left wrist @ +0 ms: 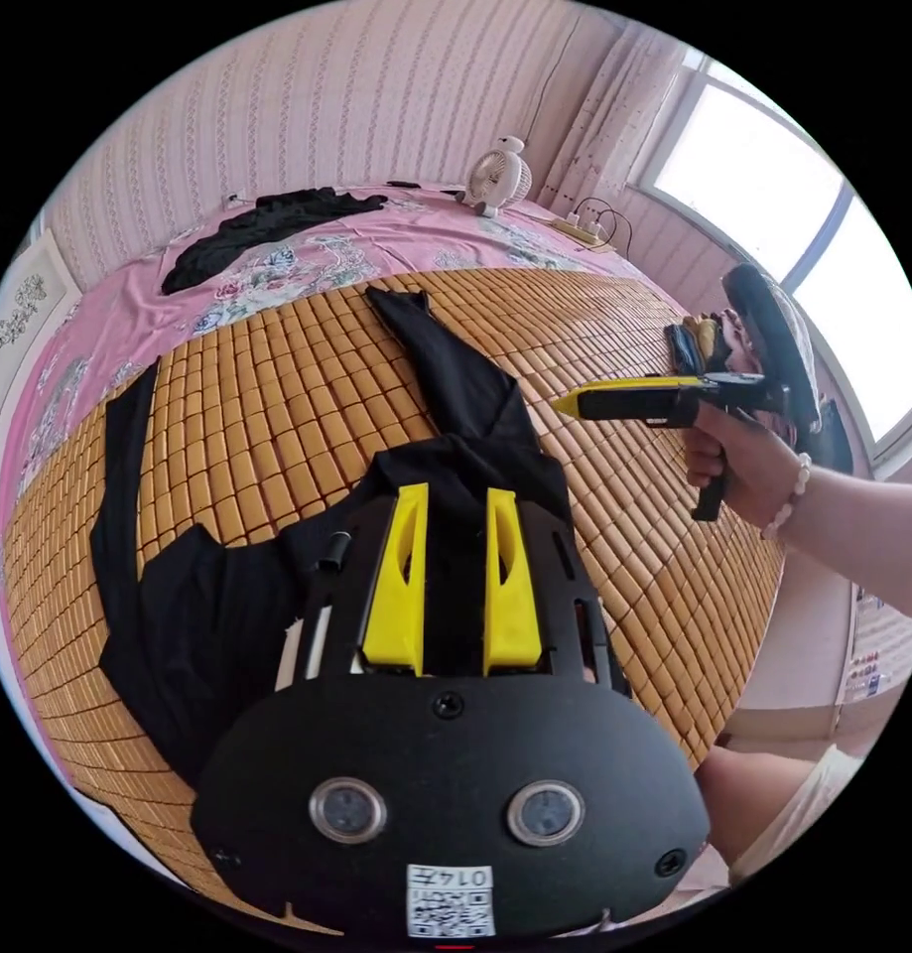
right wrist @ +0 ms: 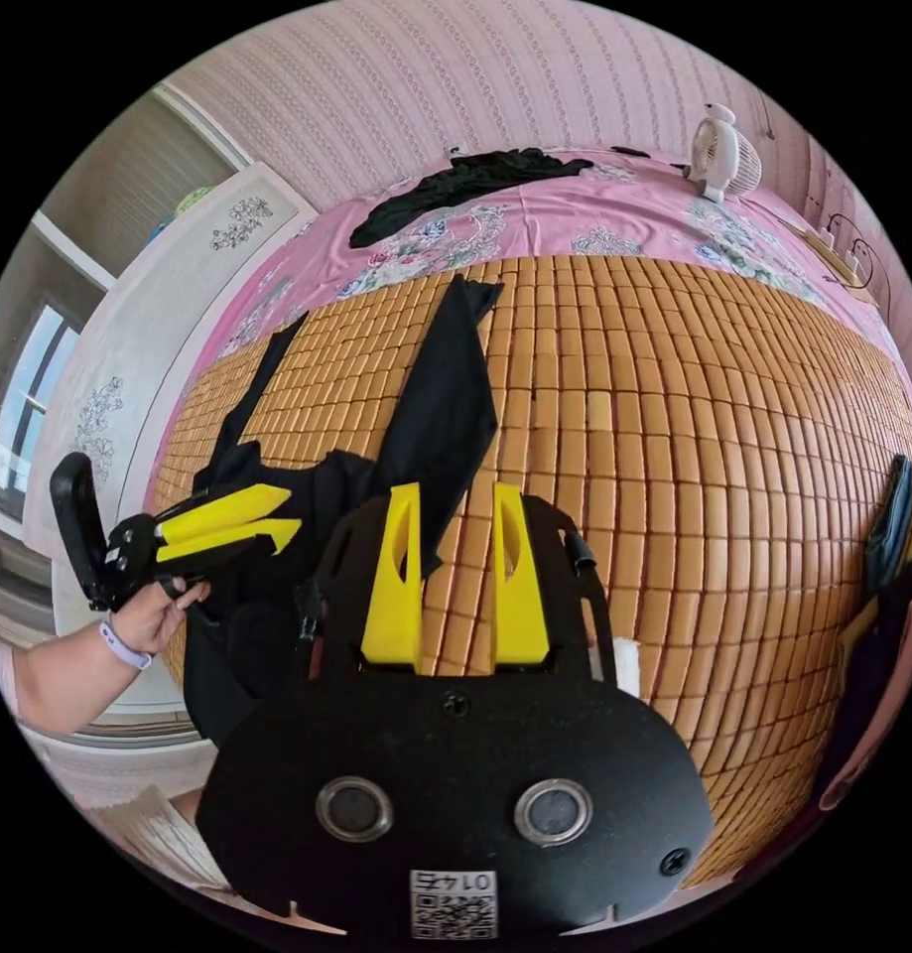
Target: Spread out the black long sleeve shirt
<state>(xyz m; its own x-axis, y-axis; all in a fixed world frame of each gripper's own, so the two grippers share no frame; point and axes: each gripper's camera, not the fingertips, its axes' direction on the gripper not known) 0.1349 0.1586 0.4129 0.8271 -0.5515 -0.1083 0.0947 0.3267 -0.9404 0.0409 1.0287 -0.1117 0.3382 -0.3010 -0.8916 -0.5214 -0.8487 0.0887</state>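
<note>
- Left yellow-jawed black gripper (left wrist: 454,501): jaws parted, nothing clamped; crumpled black long sleeve shirt (left wrist: 193,606) lies beneath and ahead on woven bamboo mat (left wrist: 624,556).
- Right yellow-jawed black gripper (right wrist: 457,501): jaws apart, empty, one sleeve just ahead-left.

Striped pink walls (left wrist: 307,109), bright window (left wrist: 773,189), bamboo-matted bed (right wrist: 674,417).

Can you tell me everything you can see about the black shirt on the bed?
The black long sleeve shirt is plain, thin, soft-looking cloth lying on a bamboo mat. It is only partly spread: its body is bunched and wrinkled, one sleeve reaches away toward the pink sheet, and another strip runs along the mat's edge. The left gripper hangs over the bunched middle, jaws apart. The right gripper is open beside the sleeve.
</note>
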